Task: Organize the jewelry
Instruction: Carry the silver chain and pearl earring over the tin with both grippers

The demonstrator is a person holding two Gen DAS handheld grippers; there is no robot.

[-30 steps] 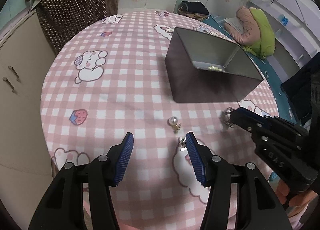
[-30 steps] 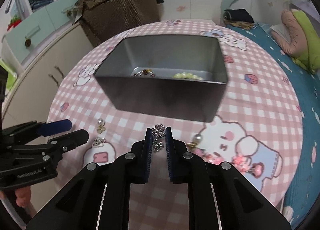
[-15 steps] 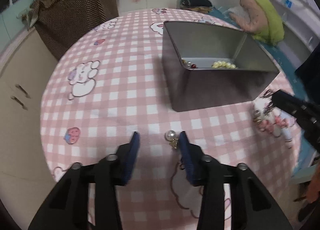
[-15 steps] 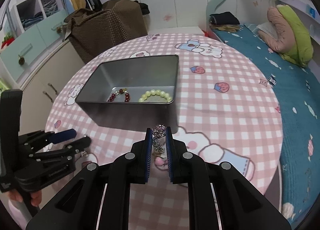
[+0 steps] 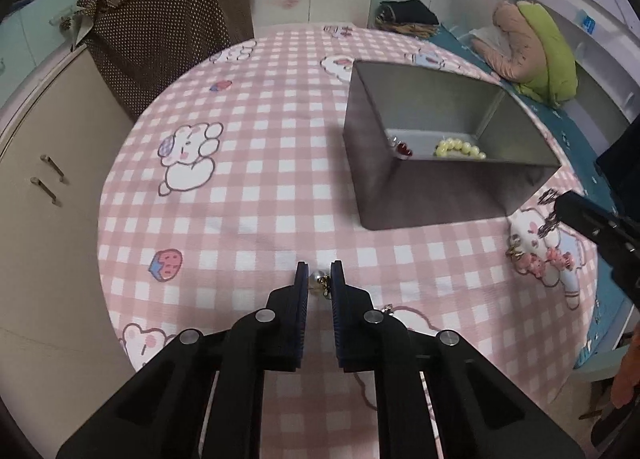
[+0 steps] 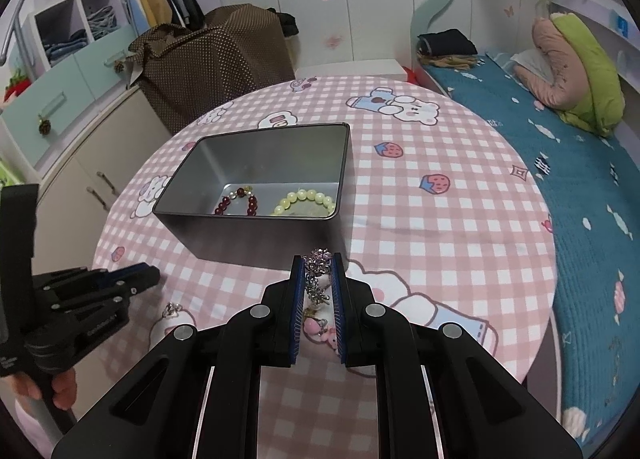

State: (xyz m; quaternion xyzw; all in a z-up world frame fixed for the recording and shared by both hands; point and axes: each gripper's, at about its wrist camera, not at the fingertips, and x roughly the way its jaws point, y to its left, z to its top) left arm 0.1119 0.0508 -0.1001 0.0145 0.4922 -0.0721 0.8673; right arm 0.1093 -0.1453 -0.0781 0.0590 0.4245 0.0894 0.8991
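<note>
Since the earlier frames, the left gripper (image 5: 319, 279) has been narrowed from a wide spread to a small gap around the pearl earring (image 5: 320, 281), and the right gripper (image 6: 317, 273) has been lifted higher above the table with the silver flower chain (image 6: 316, 277) kept between its fingers

In the left wrist view, the pearl earring is seen between the two blue finger pads, low over the pink checked tablecloth (image 5: 248, 195); whether both pads are pressed against it cannot be told. A second small silver piece (image 5: 387, 309) is seen lying on the cloth just right of the left gripper's right finger.

In the right wrist view, the chain is pinched between the nearly closed jaws, with its flower links showing above and below the tips. The grey metal tin (image 6: 256, 235) is seen on the cloth beyond the right gripper, open at the top. Inside it, a dark red bead bracelet (image 6: 236, 203) lies beside a pale yellow bead bracelet (image 6: 306, 201), near the front wall.

Close to the table's near edge, a gold earring (image 5: 514, 253) and a pink charm piece (image 5: 554, 257) are seen lying on a printed cartoon figure
</note>
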